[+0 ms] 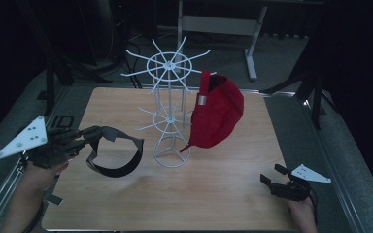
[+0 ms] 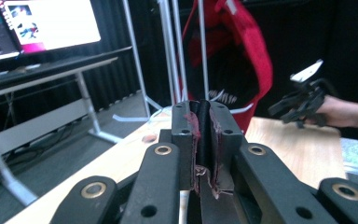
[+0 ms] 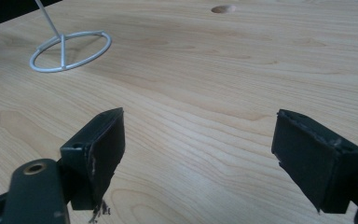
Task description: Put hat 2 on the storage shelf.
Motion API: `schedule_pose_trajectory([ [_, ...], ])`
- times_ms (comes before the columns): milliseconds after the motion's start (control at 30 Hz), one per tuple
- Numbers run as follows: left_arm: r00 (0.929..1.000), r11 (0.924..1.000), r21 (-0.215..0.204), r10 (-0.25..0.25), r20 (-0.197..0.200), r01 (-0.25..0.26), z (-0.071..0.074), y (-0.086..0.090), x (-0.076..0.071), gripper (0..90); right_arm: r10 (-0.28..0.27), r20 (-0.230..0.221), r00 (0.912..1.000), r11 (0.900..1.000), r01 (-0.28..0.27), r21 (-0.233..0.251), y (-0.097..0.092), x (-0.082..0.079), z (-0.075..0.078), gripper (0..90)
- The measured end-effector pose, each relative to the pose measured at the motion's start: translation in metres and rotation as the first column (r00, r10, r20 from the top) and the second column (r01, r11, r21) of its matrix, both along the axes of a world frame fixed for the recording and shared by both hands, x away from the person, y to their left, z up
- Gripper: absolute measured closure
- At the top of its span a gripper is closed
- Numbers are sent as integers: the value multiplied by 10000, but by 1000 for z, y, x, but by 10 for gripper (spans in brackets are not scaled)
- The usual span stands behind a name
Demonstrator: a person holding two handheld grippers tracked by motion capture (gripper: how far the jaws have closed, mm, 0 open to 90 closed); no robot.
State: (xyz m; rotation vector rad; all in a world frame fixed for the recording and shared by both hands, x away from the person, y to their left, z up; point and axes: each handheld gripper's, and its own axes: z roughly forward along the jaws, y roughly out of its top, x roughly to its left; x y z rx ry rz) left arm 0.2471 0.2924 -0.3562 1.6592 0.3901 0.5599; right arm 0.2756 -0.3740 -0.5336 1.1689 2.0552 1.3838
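Two grippers work over a wooden bench [image 1: 126, 204]. Nearest the viewer, the right gripper [image 1: 282, 187] rests low with jaws wide apart and empty. The left gripper [image 1: 85, 138] has its jaws clamped on the edge of a dark visor [image 1: 119, 158], held above the bench, its loop lying level. Beyond, just to the visor's right, stands the white wire rack [image 1: 171, 104], a red cap [image 1: 218, 114] hanging on its far side.
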Motion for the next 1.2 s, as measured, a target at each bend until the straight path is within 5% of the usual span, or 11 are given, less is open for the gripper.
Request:
schedule_pose_trajectory([
  [167, 9983, 9996, -116, -268, 522, 275, 26, -3, -3, 833, -7, 0, 10000, 10000, 7, 9, 0, 0, 0, 171],
  [433, 9978, 9992, 395, 14, 663, -41, 64, -17, -2, 833, 48, -25, 10000, 10000, -48, -40, 1, 0, 0, 171],
  [833, 9906, 9969, 469, 569, 1245, -631, 109, -20, -5, 833, 99, -43, 9999, 9999, -99, -34, 2, 1, 1, 171],
  [1033, 9892, 9933, 694, 838, 1204, -926, 117, -25, 4, 832, 173, -20, 9998, 9998, -173, -42, 4, 1, 2, 171],
  [1200, 9889, 9960, 294, 795, 1254, -838, 119, -23, 12, 832, 135, -39, 9999, 9999, -135, -30, 4, 1, 2, 171],
])
